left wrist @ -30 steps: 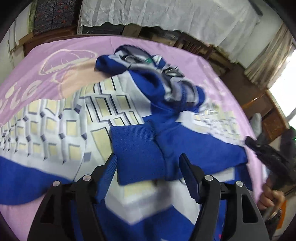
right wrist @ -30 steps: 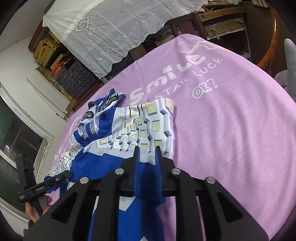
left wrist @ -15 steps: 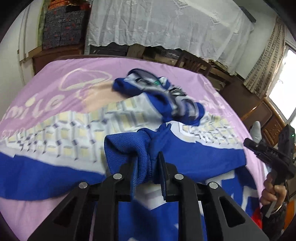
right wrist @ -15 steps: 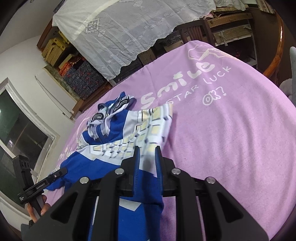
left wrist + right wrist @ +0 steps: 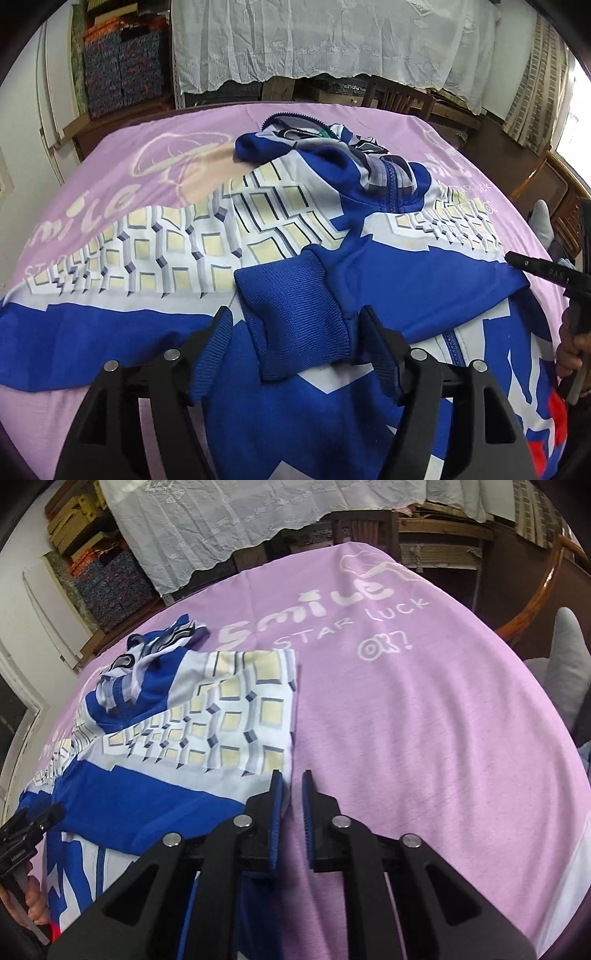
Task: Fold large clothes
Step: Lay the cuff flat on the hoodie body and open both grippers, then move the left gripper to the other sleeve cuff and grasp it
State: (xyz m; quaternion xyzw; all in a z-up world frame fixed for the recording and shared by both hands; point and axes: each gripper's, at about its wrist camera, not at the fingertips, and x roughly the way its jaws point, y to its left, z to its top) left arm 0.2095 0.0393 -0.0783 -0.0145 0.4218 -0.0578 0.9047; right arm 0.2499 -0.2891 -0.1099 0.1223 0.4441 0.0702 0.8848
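Observation:
A large blue and white zip jacket [image 5: 184, 251] with a yellow square pattern lies spread on the pink bed sheet [image 5: 406, 720]. Its blue ribbed sleeve cuff [image 5: 295, 314] lies folded over the body. My left gripper [image 5: 295, 332] straddles that cuff with its jaws opening, and the pads stand just off the cuff's sides. My right gripper [image 5: 290, 786] hovers at the jacket's [image 5: 166, 775] right edge. Its jaws are closing to a narrow slit, and only pink sheet shows between them. Each view catches the other gripper at its edge: the right gripper [image 5: 535, 269] and the left gripper [image 5: 26, 827].
A white lace cloth [image 5: 332, 37] hangs over furniture behind the bed, with a dark wooden chair [image 5: 399, 96] below it. Patterned boxes [image 5: 122, 70] are stacked at the back left. A curved wooden rail [image 5: 535, 602] and a grey soft thing [image 5: 565, 657] sit off the bed's right side.
The left gripper pinched the cuff and bunched it up half a second ago, and now it has let go and the cuff lies flat. The right gripper released the blue hem it held.

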